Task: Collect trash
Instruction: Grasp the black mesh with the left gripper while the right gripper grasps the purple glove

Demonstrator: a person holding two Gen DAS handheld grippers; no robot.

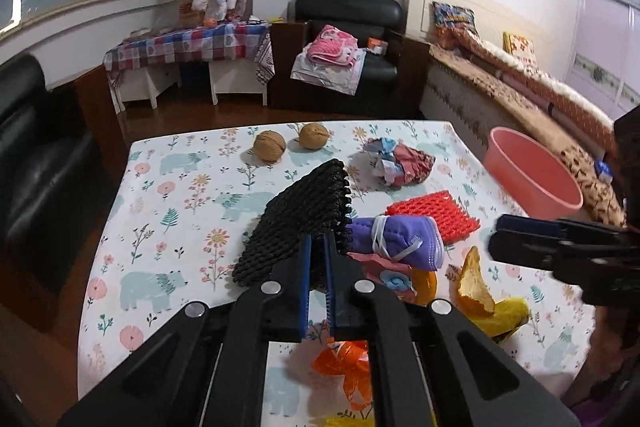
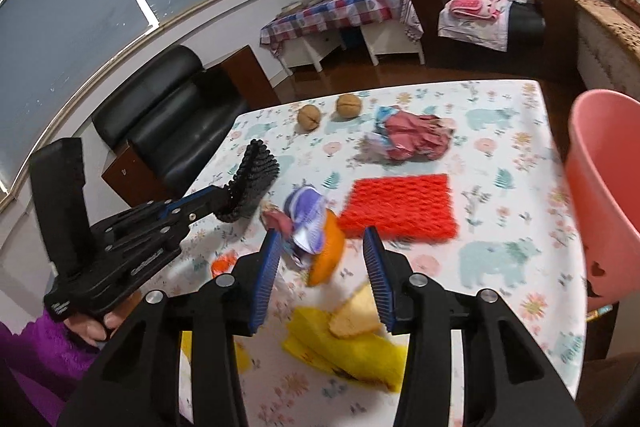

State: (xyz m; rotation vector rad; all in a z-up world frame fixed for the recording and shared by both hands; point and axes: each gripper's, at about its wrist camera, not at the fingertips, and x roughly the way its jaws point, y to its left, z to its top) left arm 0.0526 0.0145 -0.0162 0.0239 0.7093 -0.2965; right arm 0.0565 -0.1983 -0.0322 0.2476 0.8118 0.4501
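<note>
Left gripper clamps black foam netting above a littered floral tablecloth; right gripper hovers, jaws apart

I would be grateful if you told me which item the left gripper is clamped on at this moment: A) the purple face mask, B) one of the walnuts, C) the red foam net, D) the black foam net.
D: the left gripper has its blue pads closed on the edge of the black foam net, which tilts up off the table; the right wrist view shows the same grip from the side.
</note>
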